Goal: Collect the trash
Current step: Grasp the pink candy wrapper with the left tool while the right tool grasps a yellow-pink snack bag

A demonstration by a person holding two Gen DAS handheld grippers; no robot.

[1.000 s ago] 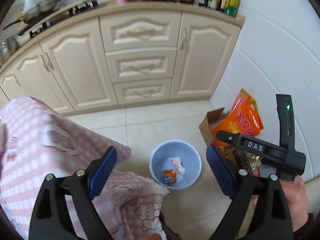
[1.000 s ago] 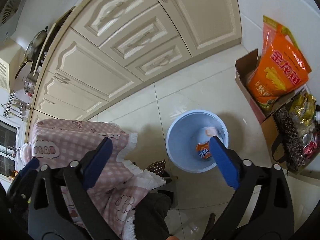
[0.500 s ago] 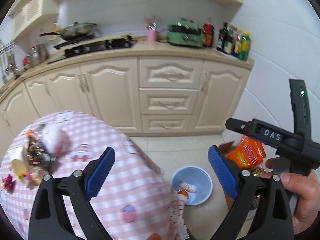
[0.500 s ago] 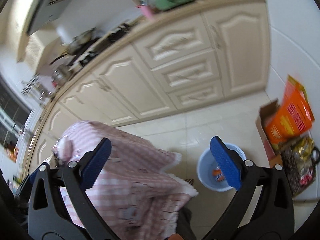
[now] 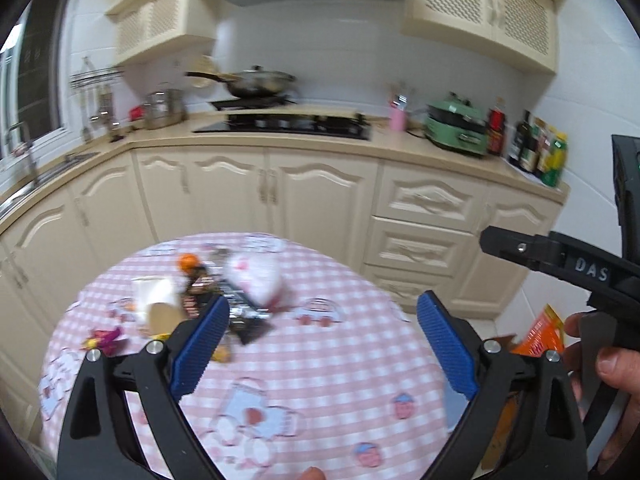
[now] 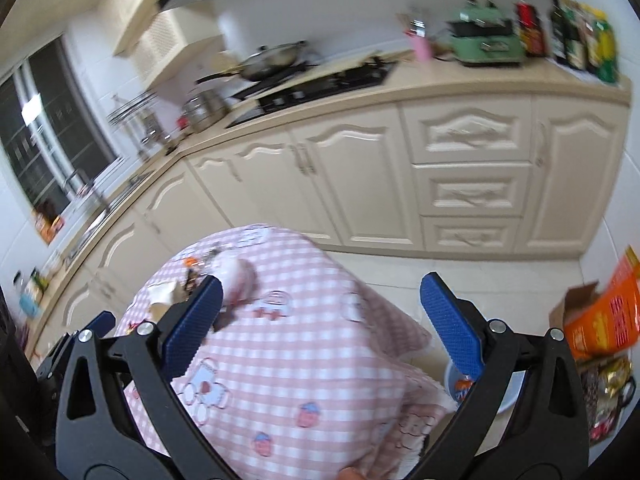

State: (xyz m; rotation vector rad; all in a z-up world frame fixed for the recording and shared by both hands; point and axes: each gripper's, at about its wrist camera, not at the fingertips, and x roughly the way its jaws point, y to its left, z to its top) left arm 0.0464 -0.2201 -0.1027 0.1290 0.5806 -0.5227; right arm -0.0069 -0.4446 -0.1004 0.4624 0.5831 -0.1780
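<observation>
A heap of trash lies at the far left of the pink checked tablecloth [image 5: 328, 360]: a white and pink crumpled bag [image 5: 256, 280], dark wrappers [image 5: 236, 312], a paper cup [image 5: 154, 300], an orange piece [image 5: 186, 262] and a small purple wrapper [image 5: 102, 336]. My left gripper [image 5: 322, 340] hangs open above the table, just right of the heap, nothing between its blue pads. My right gripper [image 6: 320, 320] is open too, over the table's right side. The same bag [image 6: 236, 276] shows by its left pad. The blue bin [image 6: 508, 396] on the floor holds an orange can [image 6: 464, 386].
Cream cabinets [image 5: 320, 196] and a counter with a hob, a wok and bottles run behind the table. An orange bag [image 6: 604, 320] in a cardboard box stands on the floor at the right by the bin. A hand [image 5: 612, 364] holds the right gripper's handle.
Both grippers have swung up from the blue bin on the floor to the tabletop. The trash heap has come into view. Both stay open and empty.
</observation>
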